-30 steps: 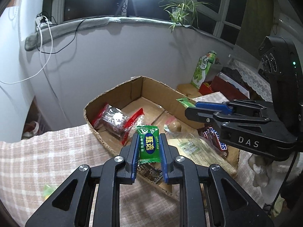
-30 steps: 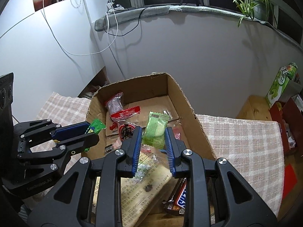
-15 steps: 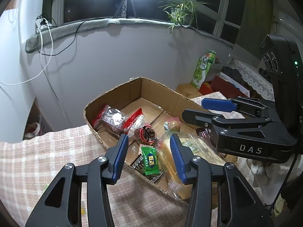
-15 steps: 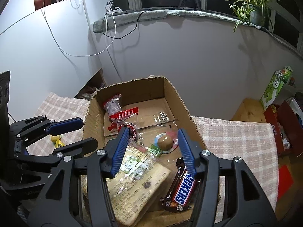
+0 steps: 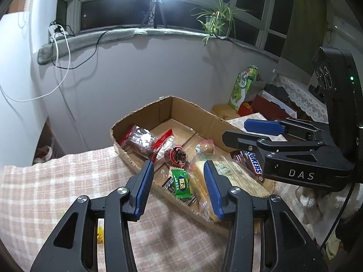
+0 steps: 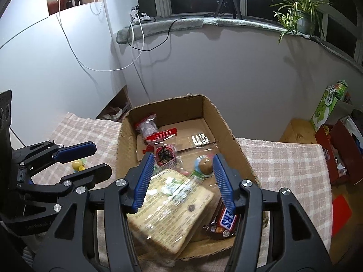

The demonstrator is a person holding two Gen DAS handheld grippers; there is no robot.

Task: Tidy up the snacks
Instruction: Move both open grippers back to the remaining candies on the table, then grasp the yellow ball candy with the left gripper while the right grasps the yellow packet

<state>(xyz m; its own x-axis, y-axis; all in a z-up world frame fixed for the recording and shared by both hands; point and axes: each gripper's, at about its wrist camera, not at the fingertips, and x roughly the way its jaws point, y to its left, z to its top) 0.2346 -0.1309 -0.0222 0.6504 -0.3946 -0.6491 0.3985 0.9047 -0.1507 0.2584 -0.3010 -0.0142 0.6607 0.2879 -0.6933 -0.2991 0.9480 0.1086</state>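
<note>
You held both tools, left (image 5: pixel 178 182) and right (image 6: pixel 181 180), apart and empty above the box (image 6: pixel 223 122), snacks dropped inside at 12 o'clock.

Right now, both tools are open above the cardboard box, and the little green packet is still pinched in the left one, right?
Not quite. The green packet lies loose in the cardboard box, as the left wrist view shows. The left tool and right tool are both open.

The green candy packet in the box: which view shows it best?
The left wrist view. The green candy packet lies in full sight there, near the front wall of the cardboard box, framed between the open left claw's fingers. In the right wrist view I cannot find it; the bread bag fills that part.
</note>
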